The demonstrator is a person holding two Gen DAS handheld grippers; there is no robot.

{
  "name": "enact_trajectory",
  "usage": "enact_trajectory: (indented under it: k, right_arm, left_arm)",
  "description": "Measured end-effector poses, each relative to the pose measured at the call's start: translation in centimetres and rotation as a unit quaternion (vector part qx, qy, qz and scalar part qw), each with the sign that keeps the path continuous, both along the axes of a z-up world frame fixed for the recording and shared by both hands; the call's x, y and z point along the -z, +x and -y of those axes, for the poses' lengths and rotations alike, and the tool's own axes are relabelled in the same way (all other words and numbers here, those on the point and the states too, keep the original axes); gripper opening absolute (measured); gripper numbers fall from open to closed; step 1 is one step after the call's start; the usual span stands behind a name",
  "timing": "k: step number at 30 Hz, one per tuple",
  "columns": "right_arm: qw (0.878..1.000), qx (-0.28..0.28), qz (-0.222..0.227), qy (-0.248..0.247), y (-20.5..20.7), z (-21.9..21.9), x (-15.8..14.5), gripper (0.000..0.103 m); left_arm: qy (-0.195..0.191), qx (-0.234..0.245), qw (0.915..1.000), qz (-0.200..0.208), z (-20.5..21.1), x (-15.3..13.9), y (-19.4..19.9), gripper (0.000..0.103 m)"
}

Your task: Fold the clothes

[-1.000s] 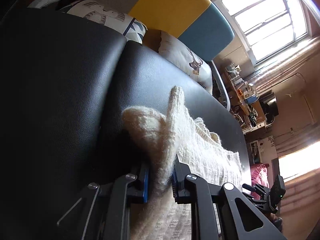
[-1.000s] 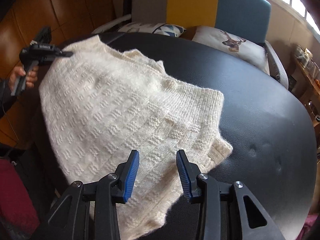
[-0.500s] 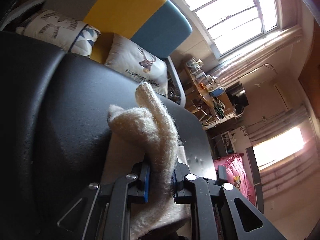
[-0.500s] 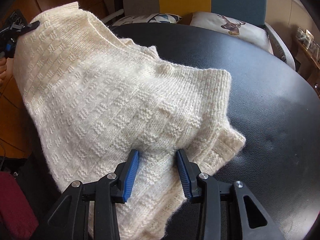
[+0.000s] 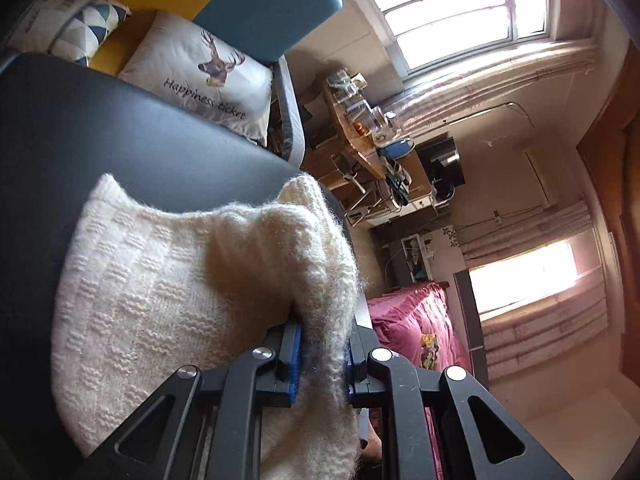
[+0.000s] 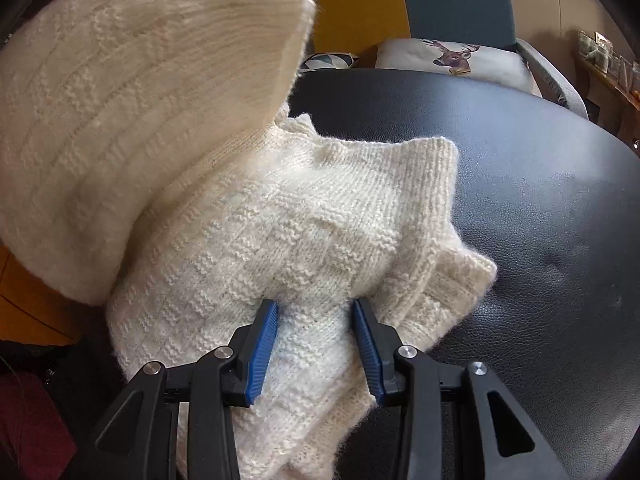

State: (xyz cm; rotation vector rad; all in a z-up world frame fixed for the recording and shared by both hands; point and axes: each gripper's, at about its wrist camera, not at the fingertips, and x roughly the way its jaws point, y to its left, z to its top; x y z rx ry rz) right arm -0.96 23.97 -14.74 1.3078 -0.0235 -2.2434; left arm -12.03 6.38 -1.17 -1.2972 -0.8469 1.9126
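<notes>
A cream knitted sweater [image 6: 320,208] lies on a black leather surface [image 6: 540,200]. My left gripper [image 5: 322,344] is shut on a thick edge of the sweater [image 5: 160,288] and holds it up off the surface. In the right wrist view that raised part shows as a big flap [image 6: 140,80] curling over the flat part at upper left. My right gripper [image 6: 315,308] stands open near the sweater's lower corner. Its blue pads [image 6: 264,340] rest on the flat knit, with fabric lying between them but not pinched. The left gripper itself is hidden behind the flap there.
Behind the black surface [image 5: 120,128] stands a chair with a yellow and blue back, a deer cushion [image 5: 200,76] and a patterned cushion [image 5: 88,28]. A cluttered desk [image 5: 372,136] and pink bedding [image 5: 408,328] lie beyond the edge. Orange wood floor [image 6: 36,308] shows at left.
The left gripper has carried its held edge up and across, so the flap now looms over the flat part. The right gripper has come closer, onto the knit.
</notes>
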Motion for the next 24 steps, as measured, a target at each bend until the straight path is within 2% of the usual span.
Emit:
enact_trajectory:
  k: [7, 11, 14, 18, 22, 24]
  right_arm:
    - [0.999, 0.01, -0.005, -0.039, -1.0, -0.2, 0.0, 0.039]
    - [0.998, 0.013, -0.01, -0.052, -0.7, -0.6, -0.2, 0.039]
    - [0.998, 0.013, -0.018, -0.059, -0.2, -1.0, -0.5, 0.039]
    - [0.998, 0.025, -0.022, -0.061, 1.4, -2.3, -1.4, 0.04]
    - [0.998, 0.043, -0.017, -0.035, 3.9, -4.2, -2.4, 0.04]
    - [0.998, 0.054, -0.013, -0.016, 5.4, -5.4, -3.1, 0.04]
  left_arm:
    - [-0.09, 0.025, 0.9946, 0.045, -6.2, 5.3, 0.4, 0.016]
    - [-0.099, 0.036, 0.992, 0.07, -7.5, 6.9, 1.0, 0.017]
    - [-0.071, 0.039, 0.993, 0.086, -7.1, 5.9, 1.4, 0.023]
    - [0.008, 0.054, 0.9953, 0.079, -5.3, 2.3, 2.1, 0.027]
    - [0.052, 0.036, 0.9977, 0.023, -0.7, -1.3, 2.7, 0.045]
    - [0.043, 0.016, 0.9989, 0.001, 2.2, -1.6, 2.5, 0.052]
